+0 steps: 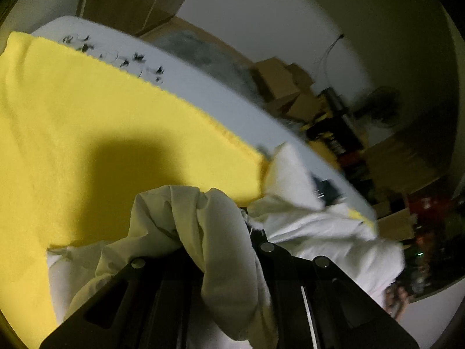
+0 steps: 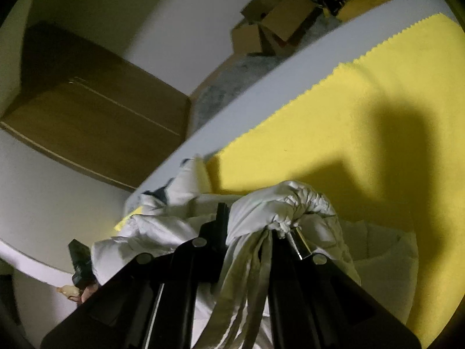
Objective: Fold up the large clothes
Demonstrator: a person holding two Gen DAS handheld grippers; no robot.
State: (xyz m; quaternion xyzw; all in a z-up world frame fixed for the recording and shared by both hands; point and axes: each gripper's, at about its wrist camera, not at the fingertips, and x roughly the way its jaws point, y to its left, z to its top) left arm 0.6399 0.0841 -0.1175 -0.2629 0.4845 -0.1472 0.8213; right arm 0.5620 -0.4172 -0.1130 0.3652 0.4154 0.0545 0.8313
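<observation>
- Now the left gripper (image 1: 215,232) is pinching a bunched fold of the white jacket (image 1: 319,232).
- Likewise the right gripper (image 2: 261,232) is clamping a gathered cuff of it.
- Beneath, the jacket is lying on a yellow cloth (image 2: 334,122) covering a white table (image 1: 203,87).
- Cardboard boxes (image 2: 273,23) are sitting far beyond.

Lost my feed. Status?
Left gripper shut on white jacket. Right gripper shut on it too. Jacket bunched over yellow cloth. Nothing blocking.
</observation>
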